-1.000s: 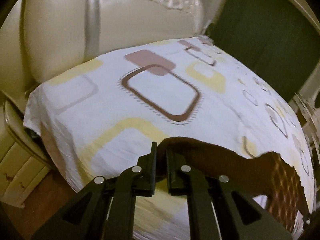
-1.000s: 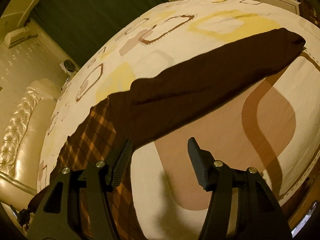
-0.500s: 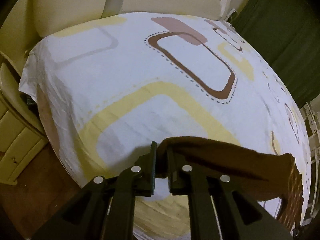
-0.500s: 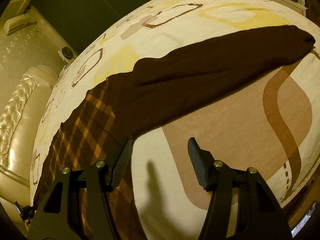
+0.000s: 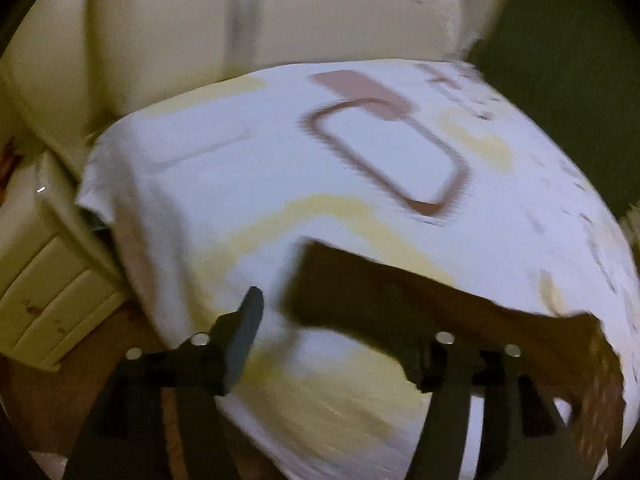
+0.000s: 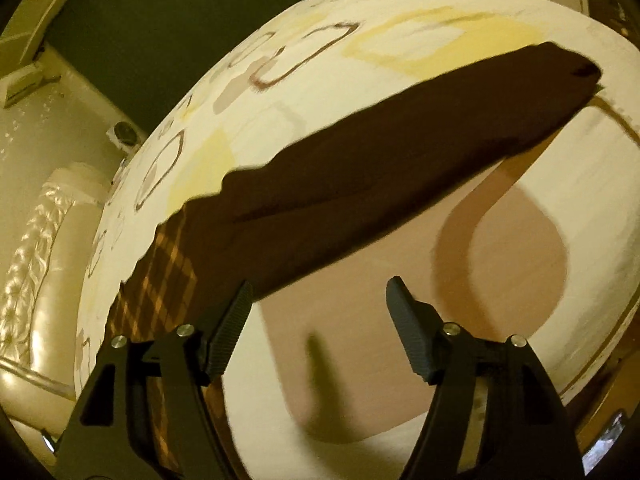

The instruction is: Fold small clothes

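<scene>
A dark brown garment (image 6: 400, 160) with an orange plaid part (image 6: 168, 276) lies on a bed. In the left wrist view its long brown sleeve (image 5: 400, 296) lies flat on the sheet, its end just beyond the fingers. My left gripper (image 5: 336, 344) is open and empty, jaws wide apart, right finger over the cloth. My right gripper (image 6: 320, 328) is open and empty above the sheet, beside the garment's near edge; its left finger (image 6: 228, 328) overlaps the plaid part.
The bed sheet (image 5: 280, 152) is white with yellow and brown rounded squares. A cream padded headboard (image 5: 280, 12) stands behind it, a cream drawer unit (image 5: 48, 292) at the left. A dark green curtain (image 6: 168, 20) hangs beyond the bed.
My left gripper was shut on the sleeve end; it has opened and let the sleeve drop onto the sheet. The right gripper stayed open and shifted slightly.
</scene>
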